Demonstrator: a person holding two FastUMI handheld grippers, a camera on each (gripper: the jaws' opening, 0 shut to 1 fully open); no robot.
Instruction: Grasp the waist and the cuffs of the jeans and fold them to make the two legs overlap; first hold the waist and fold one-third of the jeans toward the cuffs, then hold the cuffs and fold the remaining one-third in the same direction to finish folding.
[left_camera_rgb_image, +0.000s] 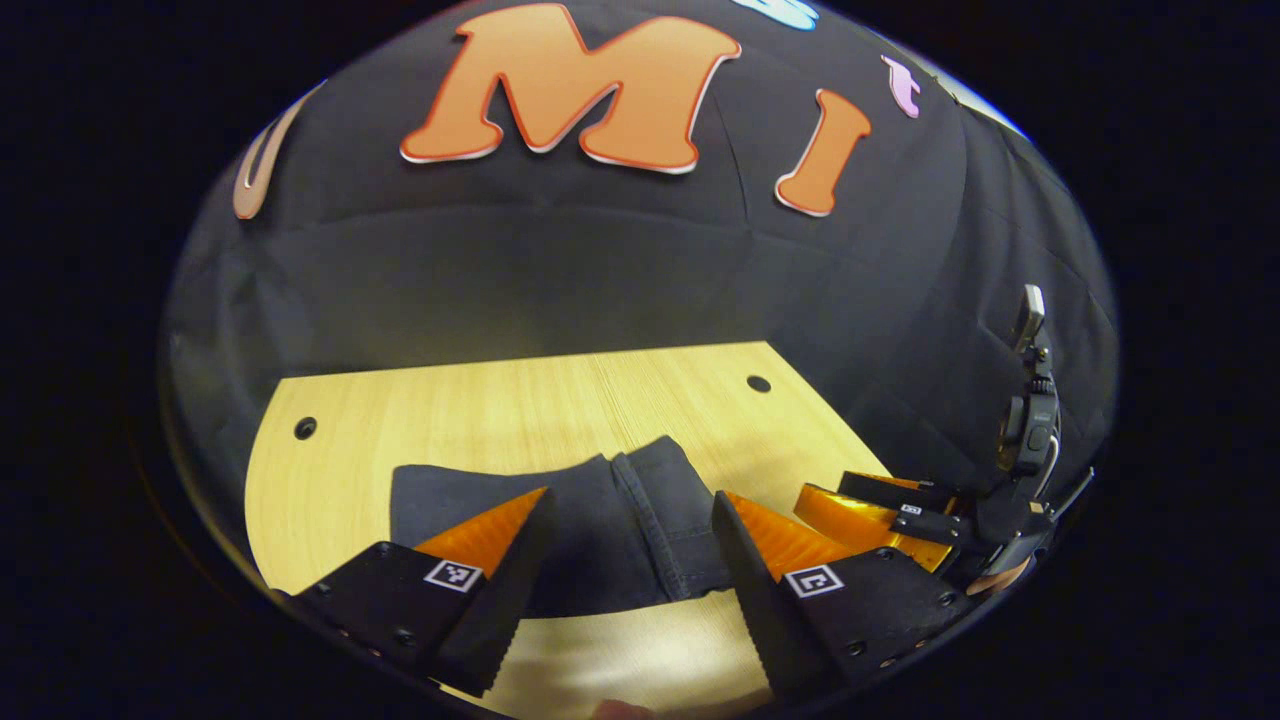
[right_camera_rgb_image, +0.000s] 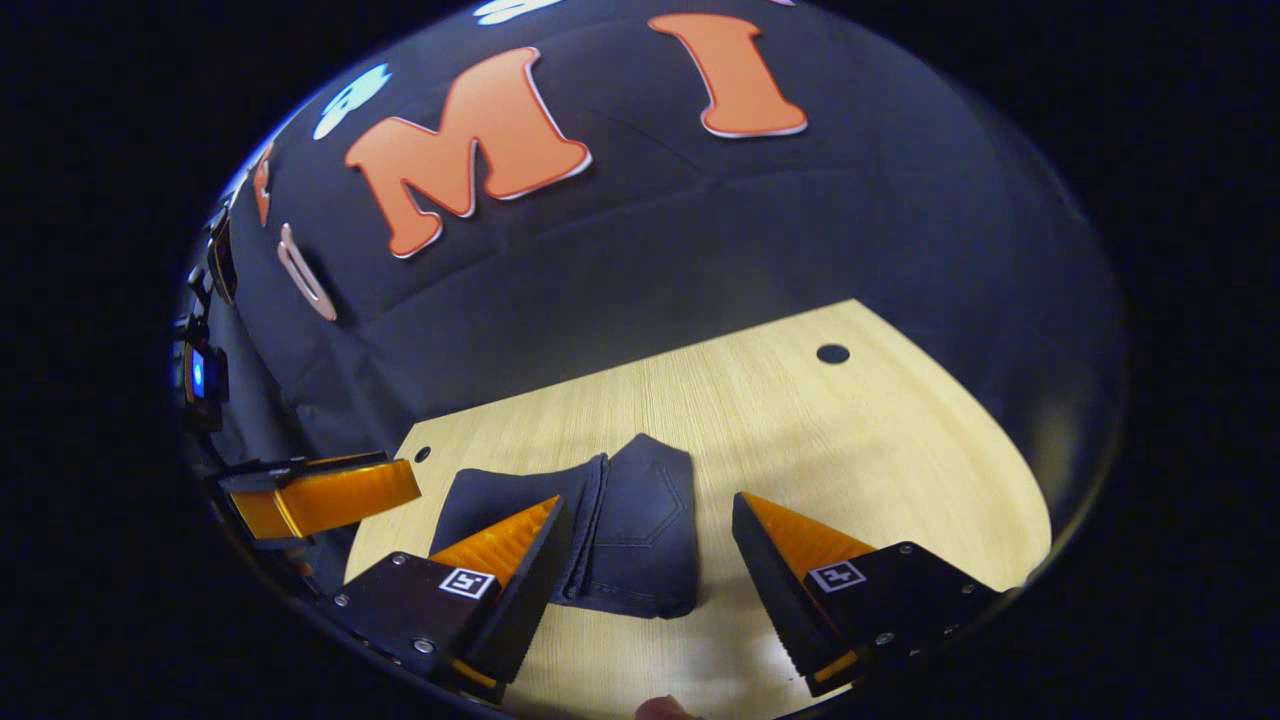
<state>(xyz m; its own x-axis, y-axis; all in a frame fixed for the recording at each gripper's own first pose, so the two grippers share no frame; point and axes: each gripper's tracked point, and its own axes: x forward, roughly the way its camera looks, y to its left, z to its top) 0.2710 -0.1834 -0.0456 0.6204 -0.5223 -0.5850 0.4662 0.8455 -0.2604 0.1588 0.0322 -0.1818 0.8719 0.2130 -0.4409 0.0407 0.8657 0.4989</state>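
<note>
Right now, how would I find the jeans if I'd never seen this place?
Look at the pale wooden table in front of the black cloth wall. The jeans lie on it near the front edge: a dark, folded bundle with a stitched pocket on top, the table's lone cloth thing.

The left gripper has two wedge-shaped jaws with ribbed inner faces, each mounted on a black block bearing small screws and a square black-and-white marker. The right gripper has the same wedge jaws, screws and markers.

Pale wooden table with two round holes.
</note>
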